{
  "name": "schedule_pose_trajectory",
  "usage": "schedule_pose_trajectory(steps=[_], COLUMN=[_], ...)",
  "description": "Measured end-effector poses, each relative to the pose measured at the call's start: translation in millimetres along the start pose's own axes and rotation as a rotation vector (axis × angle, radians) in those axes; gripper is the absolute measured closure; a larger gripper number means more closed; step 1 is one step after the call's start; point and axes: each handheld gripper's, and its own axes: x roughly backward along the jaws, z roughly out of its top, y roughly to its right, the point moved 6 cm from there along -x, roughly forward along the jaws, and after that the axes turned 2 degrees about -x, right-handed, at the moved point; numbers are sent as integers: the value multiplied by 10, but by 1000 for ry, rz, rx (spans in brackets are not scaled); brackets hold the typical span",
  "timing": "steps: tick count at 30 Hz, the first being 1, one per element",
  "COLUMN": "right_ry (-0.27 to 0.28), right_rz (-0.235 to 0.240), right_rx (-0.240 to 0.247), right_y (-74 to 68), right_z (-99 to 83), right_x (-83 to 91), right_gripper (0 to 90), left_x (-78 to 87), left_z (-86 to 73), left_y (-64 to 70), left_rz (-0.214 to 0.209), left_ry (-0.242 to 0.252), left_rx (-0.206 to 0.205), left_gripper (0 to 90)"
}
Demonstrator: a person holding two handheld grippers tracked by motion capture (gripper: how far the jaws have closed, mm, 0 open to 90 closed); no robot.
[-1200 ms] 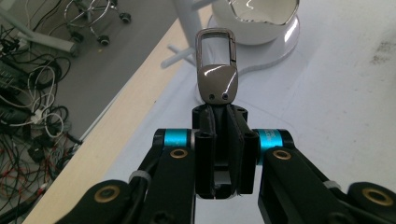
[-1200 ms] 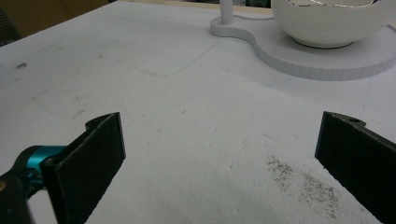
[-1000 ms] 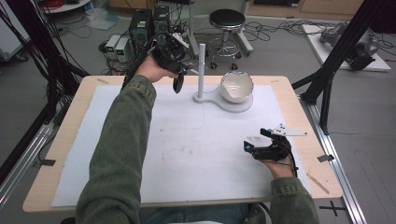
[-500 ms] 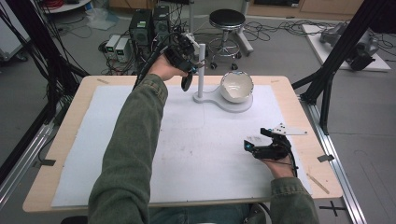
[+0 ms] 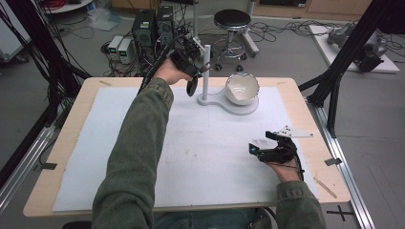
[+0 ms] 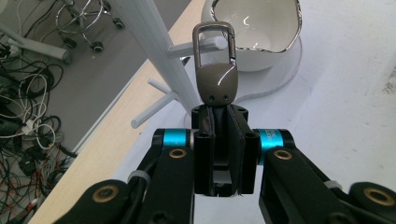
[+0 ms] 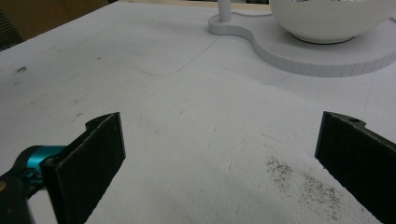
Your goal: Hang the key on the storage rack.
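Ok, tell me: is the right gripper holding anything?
No, the right gripper stands open with bare white mat between its jaws.

One key fob [image 6: 215, 77], one white peg stand [image 5: 205, 71], one bowl [image 5: 242, 88] on the stand's base, two grippers.

Grey floor [image 5: 291, 52] strewn with cables [image 5: 282, 31]; round stool [image 5: 232, 20], computer towers [image 5: 152, 24] beyond wooden surface [image 5: 76, 124].

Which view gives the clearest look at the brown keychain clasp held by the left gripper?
The left gripper view: the brown clasp stands close up between the fingers, its loop at a peg of the white stand. In the high view it is too small to make out.
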Motion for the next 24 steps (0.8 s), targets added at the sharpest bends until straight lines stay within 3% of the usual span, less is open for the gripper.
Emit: schedule_pose_trajectory(steps=[2,4,6,9,16,24], right_ry=[0,4,8,13,12,15], right_rz=[1,-3,-6,-6,-6,-13], right_rx=[0,0,3,5,7,7], right_y=[-3,-5,-6,-15,-18,-18], right_z=[0,5,12,22,21,23], right_x=[4,6,7,9,12,19], right_gripper=[6,6,6,6,6,6], left_x=[-16,-66,-75,-71,5,157], left_z=[-13,-46,-48,-42,-89,-229], left_y=[-4,-4,5,22,57,28], left_rz=[-24,-21,0,-24,-60,-50], left_ry=[-4,-25,3,26,38,79], left_rx=[35,59,67,89,112,130], left_gripper=[754,593,388,254,69,56])
